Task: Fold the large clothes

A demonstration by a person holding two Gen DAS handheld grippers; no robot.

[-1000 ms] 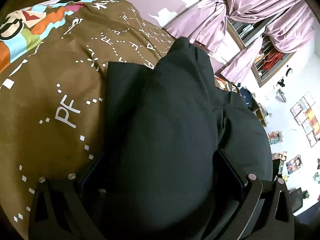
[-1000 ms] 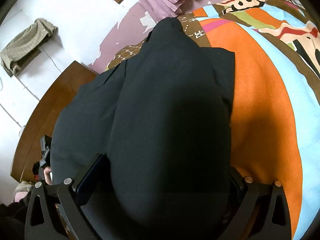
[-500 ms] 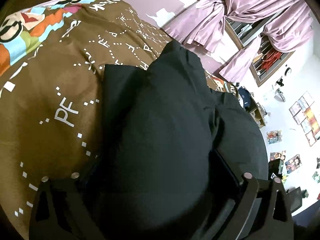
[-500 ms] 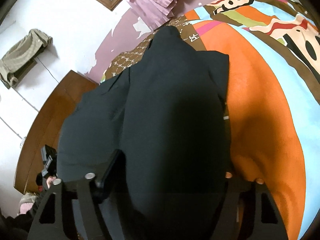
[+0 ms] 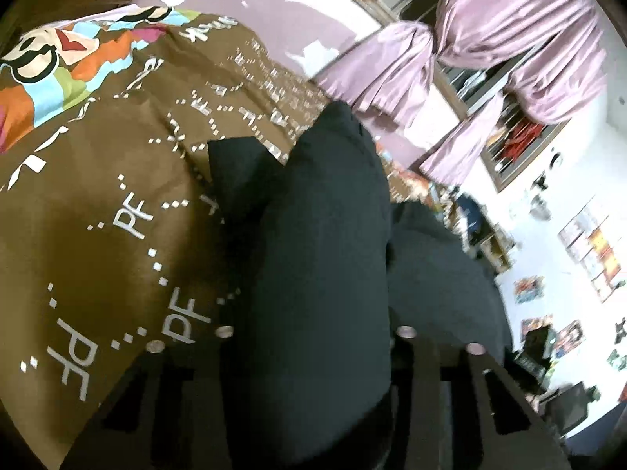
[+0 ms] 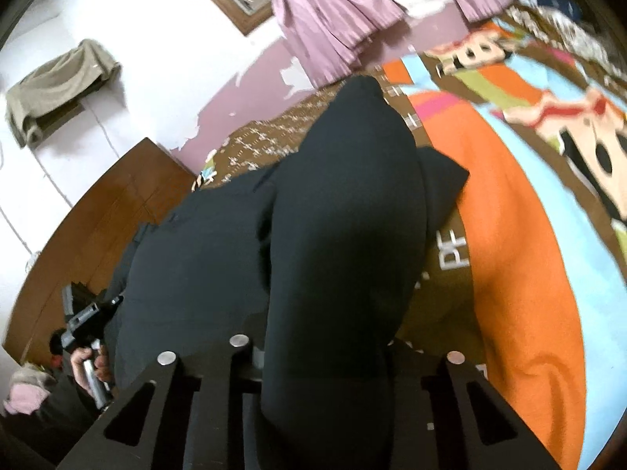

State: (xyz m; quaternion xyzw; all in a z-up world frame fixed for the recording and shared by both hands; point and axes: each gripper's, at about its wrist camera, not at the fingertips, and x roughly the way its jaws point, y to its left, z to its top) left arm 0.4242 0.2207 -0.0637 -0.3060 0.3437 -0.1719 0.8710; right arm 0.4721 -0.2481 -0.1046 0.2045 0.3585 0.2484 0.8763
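A large black garment (image 5: 321, 258) hangs from both grippers over a bed, its far end resting on the bedspread. My left gripper (image 5: 313, 337) is shut on one bunched edge of it; the cloth hides the fingertips. My right gripper (image 6: 329, 348) is shut on another edge of the same garment (image 6: 337, 211), fingertips also hidden. In the right wrist view the left gripper (image 6: 84, 323) shows at the lower left, held in a hand beside the hanging cloth.
The bed carries a brown bedspread (image 5: 98, 203) with white letters and a colourful cartoon part (image 6: 521, 211). Pink curtains (image 5: 490, 51) hang at a window behind. A wooden headboard (image 6: 98, 219) stands at the left. Posters (image 5: 588, 243) cover the white wall.
Both grippers' jaws have closed in on the black cloth. The garment has risen and bunched narrower, showing more bedspread beside it.
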